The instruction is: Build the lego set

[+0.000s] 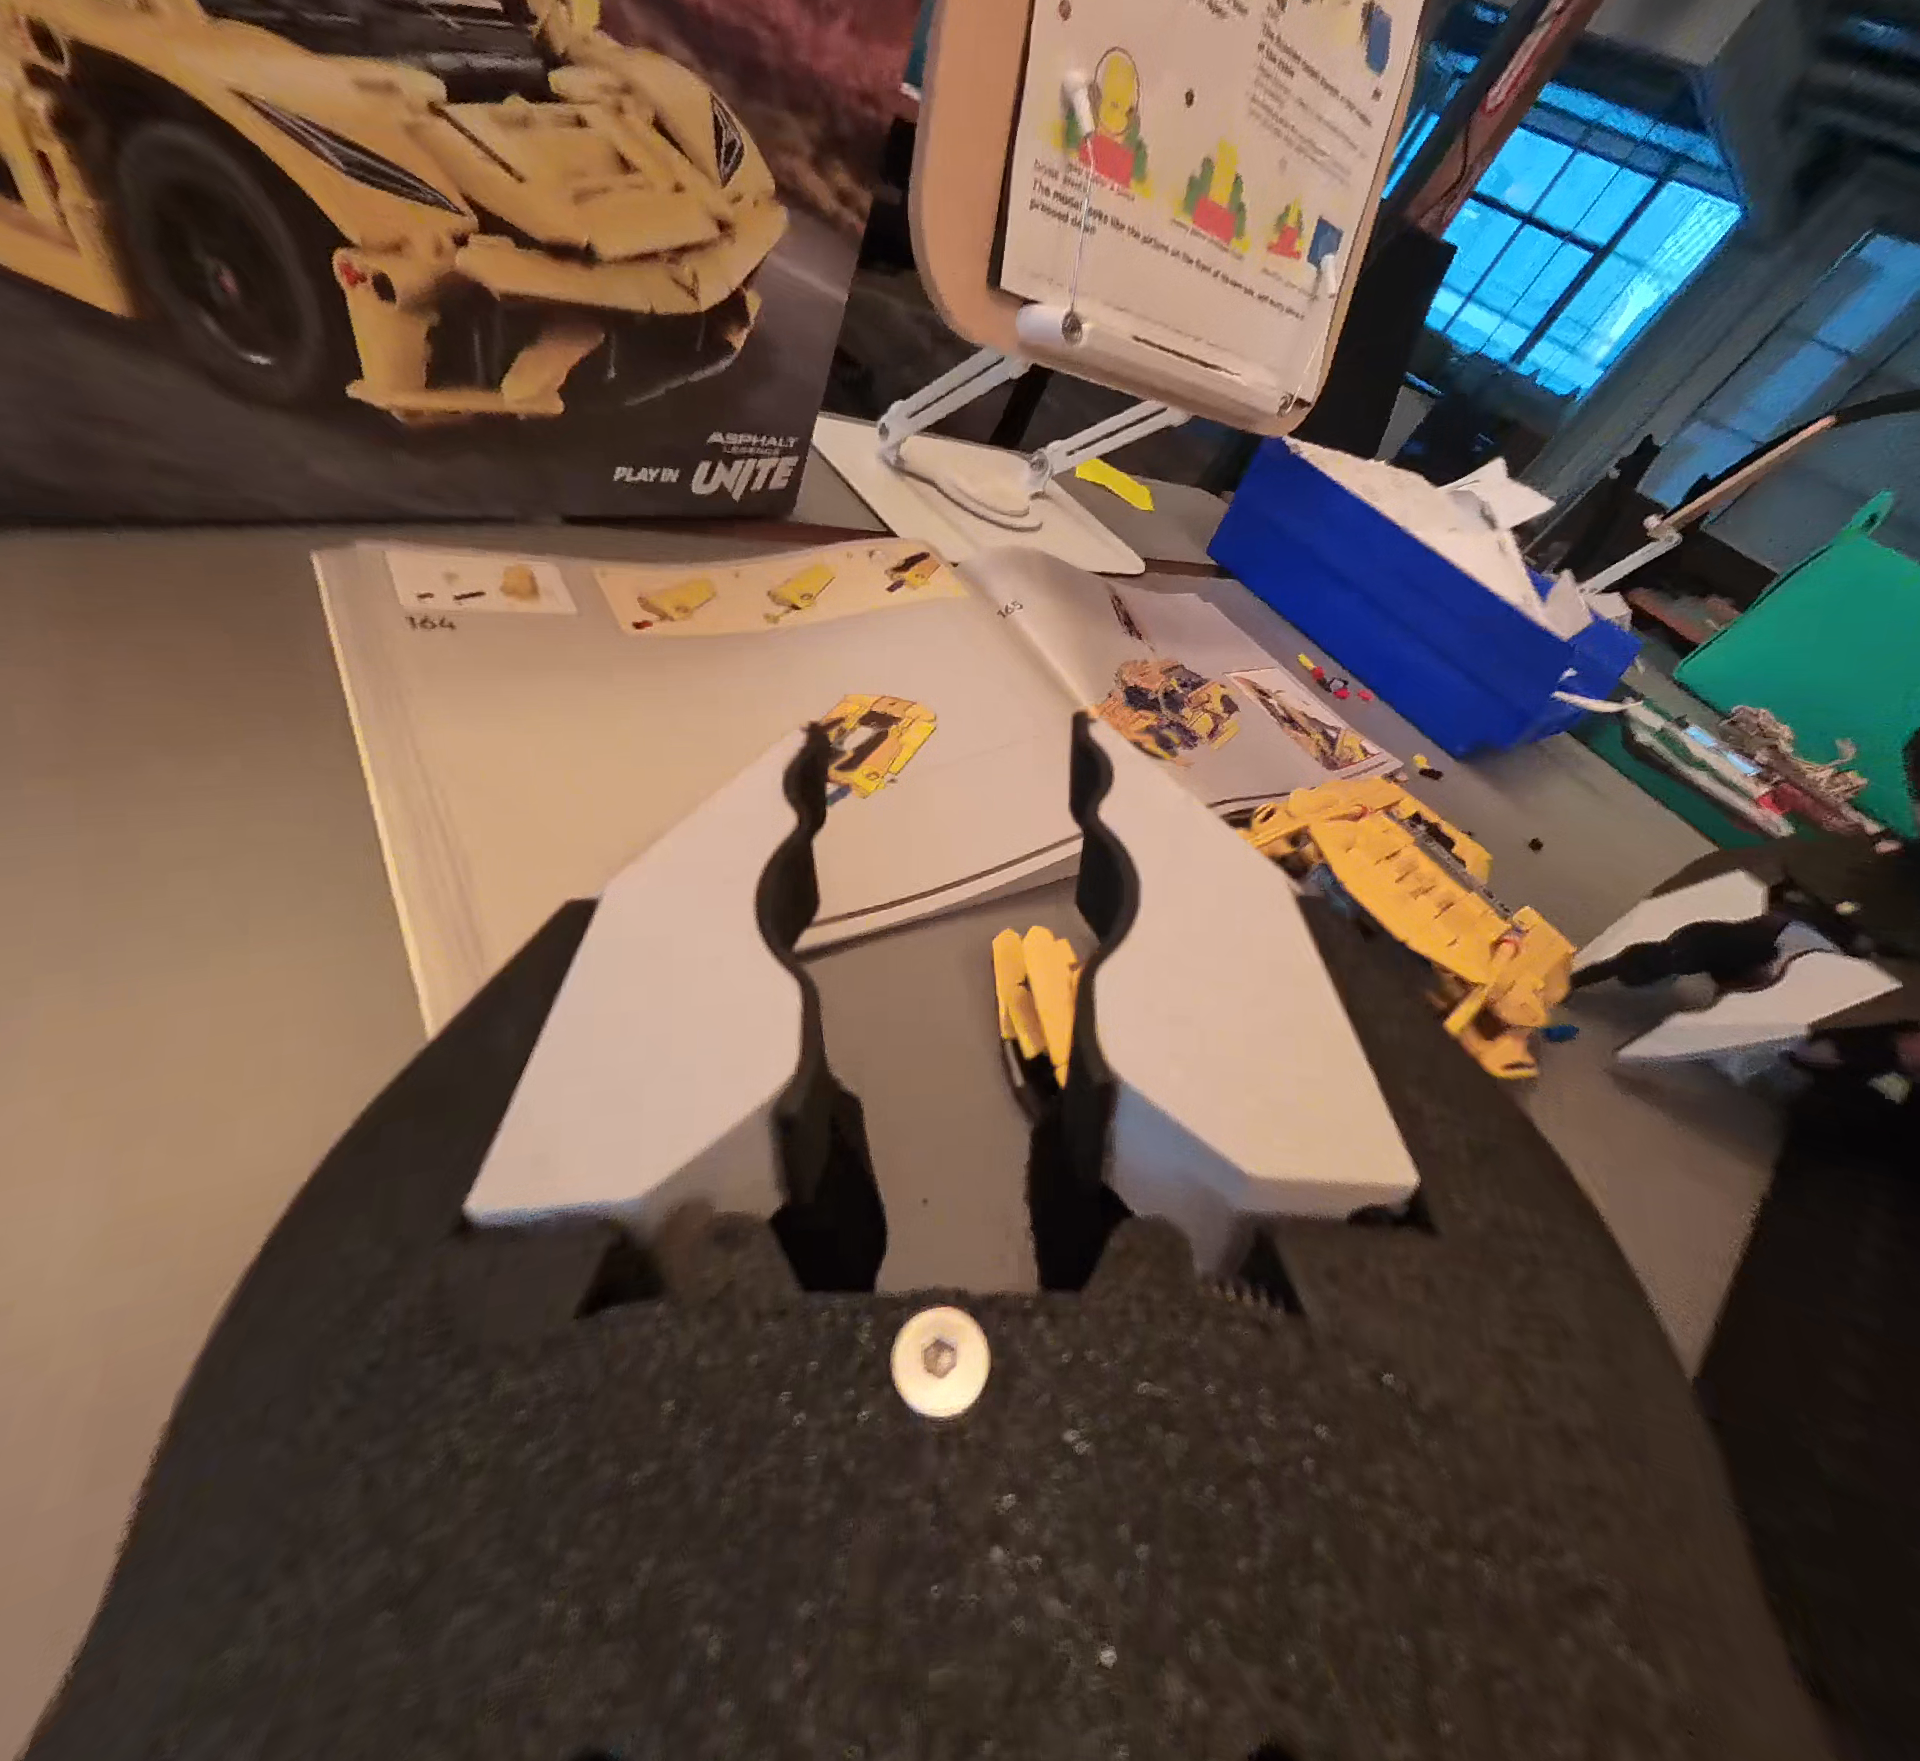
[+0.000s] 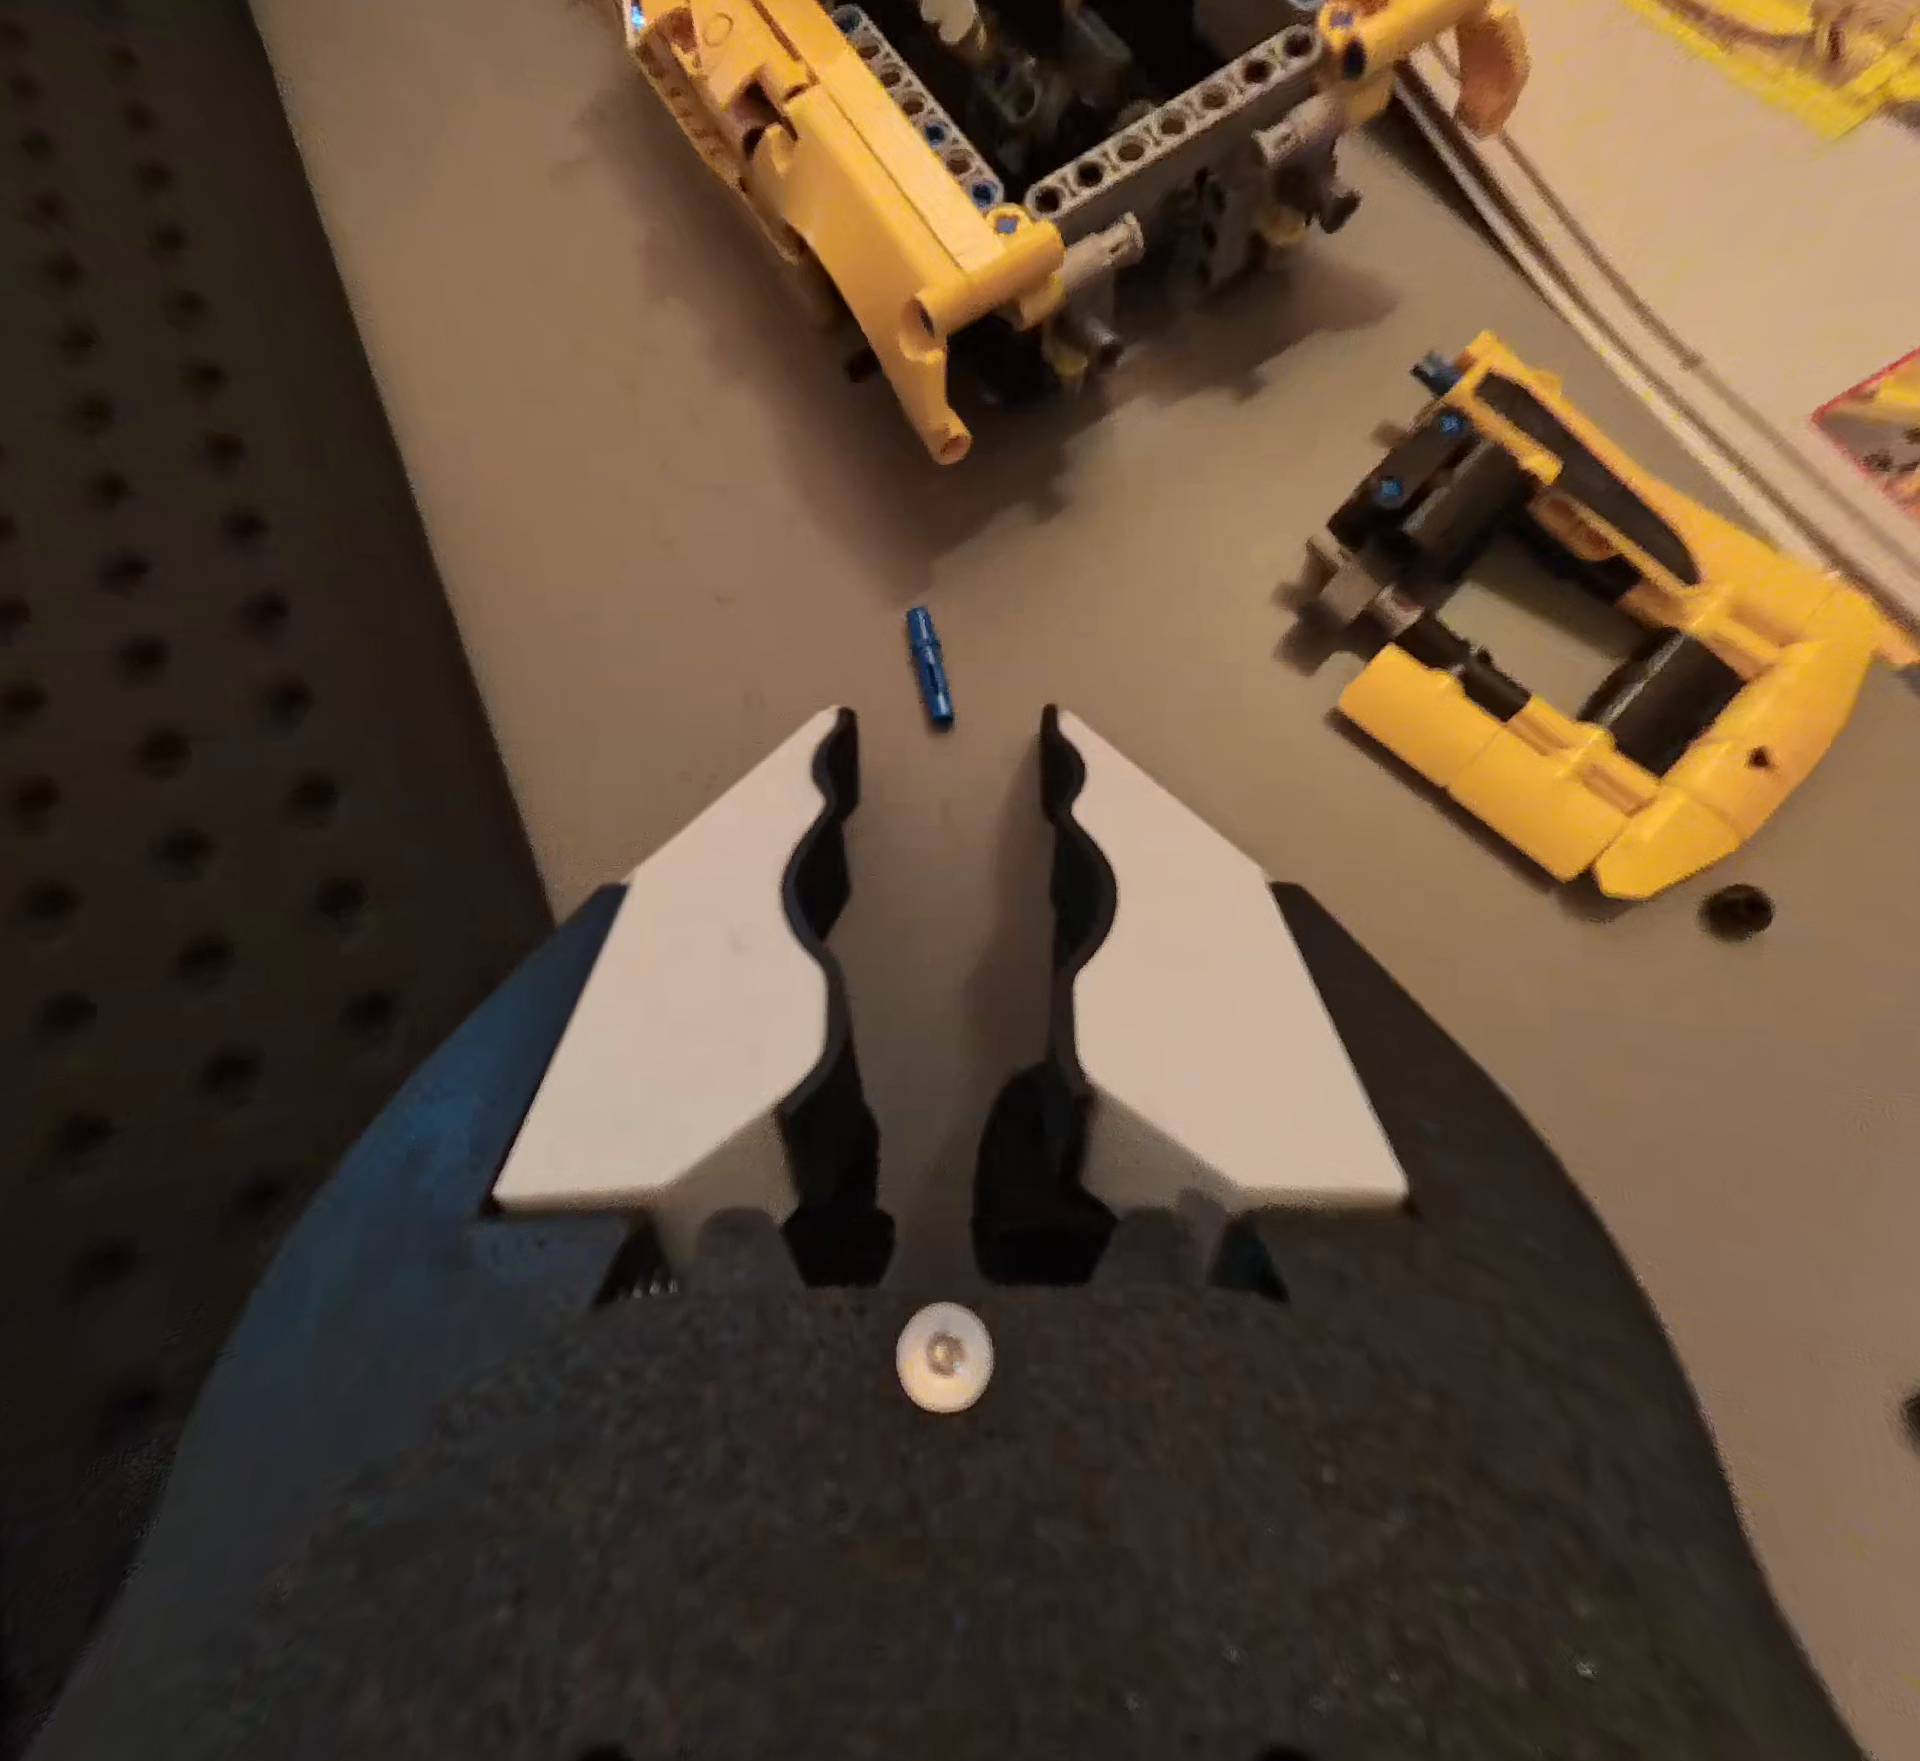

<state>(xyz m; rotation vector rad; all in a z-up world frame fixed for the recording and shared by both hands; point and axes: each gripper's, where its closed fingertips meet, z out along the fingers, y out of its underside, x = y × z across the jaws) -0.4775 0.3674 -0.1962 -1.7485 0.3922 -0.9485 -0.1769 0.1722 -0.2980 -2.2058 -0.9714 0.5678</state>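
Observation:
In the right wrist view my right gripper is open and empty, low over the grey table. A small blue pin lies just ahead of its fingertips. Beyond it stands the yellow and grey car chassis. A smaller yellow and black sub-assembly lies to the right. In the left wrist view my left gripper is open and empty above the open instruction book. The sub-assembly shows partly behind its right finger, the chassis farther right, with the other gripper beside it.
The set's box stands at the back left. A paper sheet on a stand is behind the book. A blue bin with bags sits to the right, a green board beyond. A perforated dark board lies along the table's left edge. Spacing between my two grippers at the tips: around 40 centimetres.

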